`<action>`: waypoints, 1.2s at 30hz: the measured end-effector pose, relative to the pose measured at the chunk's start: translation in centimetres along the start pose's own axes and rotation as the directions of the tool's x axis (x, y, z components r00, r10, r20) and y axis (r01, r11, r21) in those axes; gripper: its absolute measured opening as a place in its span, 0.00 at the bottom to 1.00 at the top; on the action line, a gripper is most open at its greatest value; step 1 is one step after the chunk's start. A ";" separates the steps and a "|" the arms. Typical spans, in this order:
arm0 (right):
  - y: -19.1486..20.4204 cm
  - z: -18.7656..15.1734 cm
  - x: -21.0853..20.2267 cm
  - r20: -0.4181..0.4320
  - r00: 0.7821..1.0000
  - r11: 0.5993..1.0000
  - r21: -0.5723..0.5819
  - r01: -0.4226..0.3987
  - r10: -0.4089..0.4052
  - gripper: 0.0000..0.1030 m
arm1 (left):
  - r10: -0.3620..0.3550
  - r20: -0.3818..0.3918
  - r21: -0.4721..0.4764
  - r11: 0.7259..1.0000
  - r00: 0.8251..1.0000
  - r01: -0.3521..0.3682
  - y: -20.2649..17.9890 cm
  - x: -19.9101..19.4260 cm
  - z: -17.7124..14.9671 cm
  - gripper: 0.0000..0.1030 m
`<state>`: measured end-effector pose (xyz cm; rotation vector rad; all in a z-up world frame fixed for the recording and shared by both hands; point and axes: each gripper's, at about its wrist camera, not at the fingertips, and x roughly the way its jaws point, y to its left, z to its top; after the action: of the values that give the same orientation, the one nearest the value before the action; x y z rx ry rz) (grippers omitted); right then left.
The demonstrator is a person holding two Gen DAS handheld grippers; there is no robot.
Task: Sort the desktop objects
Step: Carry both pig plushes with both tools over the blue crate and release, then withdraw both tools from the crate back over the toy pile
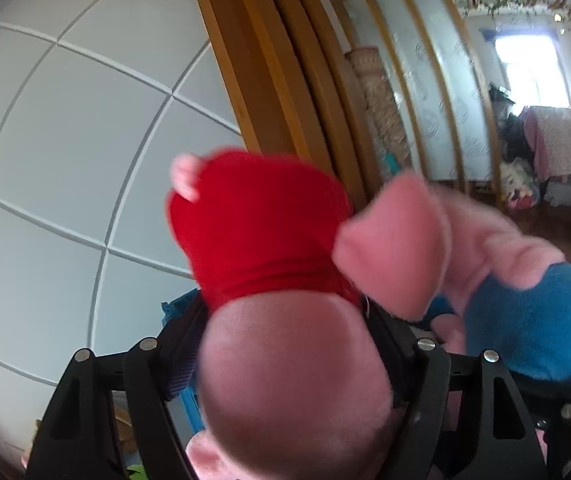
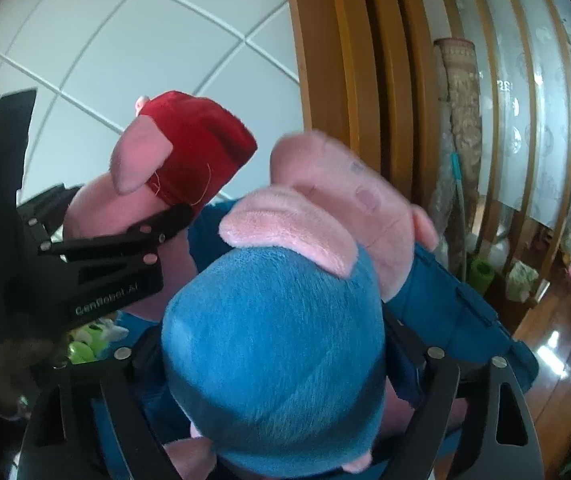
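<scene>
Up high, both wrists tilted toward the ceiling: that's where I've got both toys, well off any desk, no desktop showing in either view.
Left gripper (image 1: 285, 360): clamped on the red-dress plush pig (image 1: 261, 232); its pink head fills my left view from centre to 6 o'clock, red body points to 12. Fingers sit tight on both sides of the neck, so I judge the grip firm.
Right gripper (image 2: 281, 360): closed round the blue-shirt plush pig (image 2: 269, 344); blue body pinched between the fingers, pink snout and ear sticking out toward 1 o'clock.
Why held so: I reckon lifting each toy clear lets it travel w/o dragging over other stuff; one toy per gripper = two items moved at once. Judgement only.
Spacing: the two pigs are just beside each other; in the right view the left gripper and red pig sit at 9–10 o'clock. A pink arm looks to overlap the blue body in the left view, can't tell if touching.
Blue bin (image 2: 473, 304): rim shows at 3–4 o'clock under the blue pig, right view; prob the drop spot, not certain.
Green plush (image 2: 89, 340): peeks out at 8 o'clock, low, below the left gripper.
In the way: wooden door frame (image 1: 253, 80) and glass panels at 12–2 o'clock, near; the grippers crowd each other, so a swing could knock them together.
Stage: fits carrying to the bin or lifting out of it; can't tell which.
</scene>
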<state>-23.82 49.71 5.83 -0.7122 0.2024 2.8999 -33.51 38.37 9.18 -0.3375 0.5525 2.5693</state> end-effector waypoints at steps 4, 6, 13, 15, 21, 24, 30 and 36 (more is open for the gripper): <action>-0.5 0.3 0.7 0.007 1.000 1.000 0.017 0.001 -0.001 0.86 | 0.028 0.017 0.015 1.000 0.999 -0.028 -0.1 0.1 1.0 0.72; -0.8 0.4 1.0 0.011 1.000 1.000 0.027 0.000 -0.001 0.86 | 0.041 0.023 0.016 0.999 0.999 -0.041 0.0 0.2 1.6 0.72; 0.0 -0.2 -1.7 0.070 0.998 1.000 0.027 -0.006 0.004 0.87 | 0.043 0.073 0.003 0.999 0.996 -0.043 0.0 -2.2 0.4 0.79; 0.6 -0.9 -2.8 0.084 0.996 1.000 0.022 -0.004 0.002 0.87 | 0.042 0.082 -0.003 0.999 0.996 -0.042 0.1 -3.3 0.0 0.79; 2.3 -3.3 -6.3 0.122 0.992 1.000 0.018 0.007 -0.010 0.89 | 0.051 0.122 -0.031 0.998 0.991 -0.047 0.4 -7.5 -1.6 0.79; 4.2 -4.5 -8.1 0.141 0.990 1.000 0.010 -0.002 0.001 0.89 | 0.053 0.127 -0.039 0.998 0.990 -0.049 0.7 -9.4 -2.6 0.79; 8.2 -6.8 -11.8 0.179 0.984 1.000 -0.011 -0.023 0.025 0.91 | 0.073 0.105 -0.059 0.996 0.992 -0.067 3.0 -14.1 -5.8 0.79; 12.4 -8.9 -14.9 0.206 0.977 0.998 -0.040 -0.047 0.054 0.91 | 0.100 0.083 -0.103 0.990 0.992 -0.092 5.9 -19.0 -9.7 0.79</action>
<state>-8.90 34.38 6.15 -0.4109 0.1473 3.0060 -19.03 21.60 8.75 -0.2353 0.4195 2.6960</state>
